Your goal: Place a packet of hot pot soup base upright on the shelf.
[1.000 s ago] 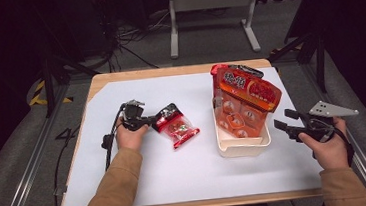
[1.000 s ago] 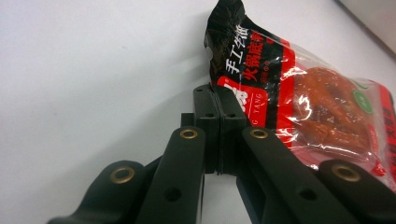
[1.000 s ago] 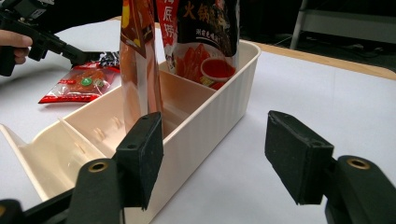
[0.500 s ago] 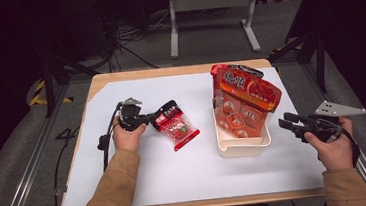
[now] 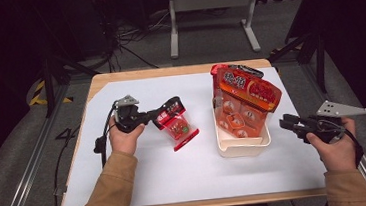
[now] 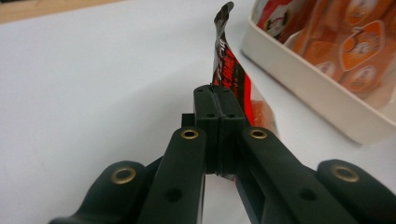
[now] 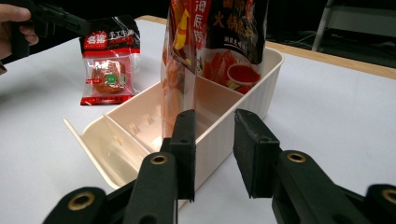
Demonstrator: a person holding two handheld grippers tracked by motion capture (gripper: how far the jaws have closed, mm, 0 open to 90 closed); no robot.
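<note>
- One small red snack packet (image 5: 175,126), left of the bin.
- One large orange-red bag (image 5: 245,100), standing in the bin.
- One cream bin (image 5: 242,148), right of centre.
- One white mat (image 5: 197,169).
- Two grippers: left gripper (image 5: 164,112), right gripper (image 5: 288,124).

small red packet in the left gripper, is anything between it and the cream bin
Nothing visible lies on the white table between them. The left gripper is shut on the small red packet, and the gap to the cream bin is bare. Inside, a big orange bag stands at the far end; the near compartments look free.
</note>
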